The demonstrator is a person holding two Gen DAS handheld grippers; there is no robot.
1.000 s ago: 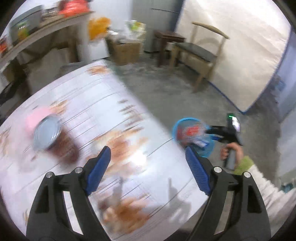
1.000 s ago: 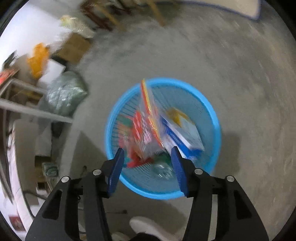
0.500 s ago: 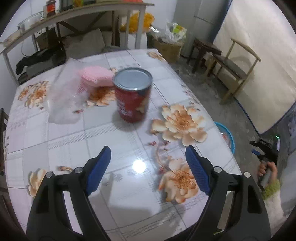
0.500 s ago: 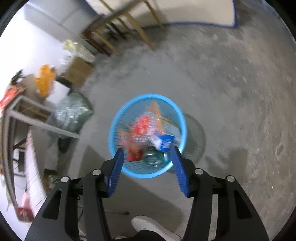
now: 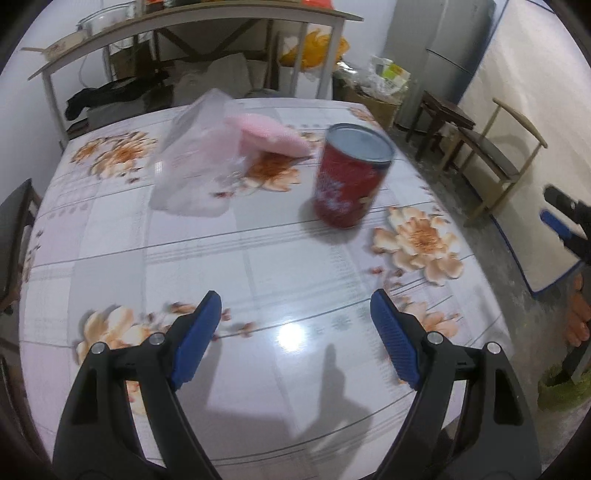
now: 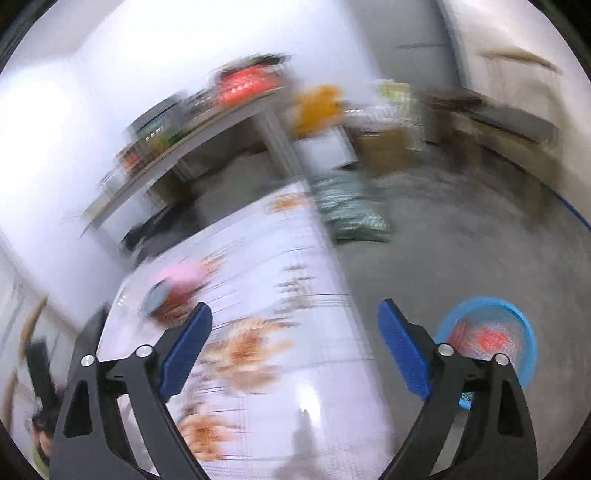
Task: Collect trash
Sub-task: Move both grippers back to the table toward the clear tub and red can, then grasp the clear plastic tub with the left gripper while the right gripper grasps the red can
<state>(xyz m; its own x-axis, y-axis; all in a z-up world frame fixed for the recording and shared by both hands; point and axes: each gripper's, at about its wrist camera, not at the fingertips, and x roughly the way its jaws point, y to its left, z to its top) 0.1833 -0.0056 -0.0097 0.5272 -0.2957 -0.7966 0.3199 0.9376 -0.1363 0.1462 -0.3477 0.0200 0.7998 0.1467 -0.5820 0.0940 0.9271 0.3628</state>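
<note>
A red can (image 5: 351,177) with a silver lid stands upright on the floral table (image 5: 258,266). To its left lies a clear plastic bag (image 5: 195,166) with a pink soft thing (image 5: 269,136) at its far end. My left gripper (image 5: 295,332) hovers open over the table's near side, well short of the can, nothing between its fingers. In the blurred right wrist view my right gripper (image 6: 295,347) is above the table's edge, jaws opening and empty. The can (image 6: 159,301) is far left there. The blue basket (image 6: 521,325) with trash stands on the floor at the right.
A wooden chair (image 5: 495,162) and a dark stool (image 5: 439,118) stand on the concrete floor to the right of the table. Behind the table is a long shelf table (image 5: 184,22) with clutter under it, plus a cardboard box (image 5: 373,103) and bags.
My right gripper has risen from above the basket and swung toward the table, its jaws widening. The left view has shifted, so the can now sits right of centre.
</note>
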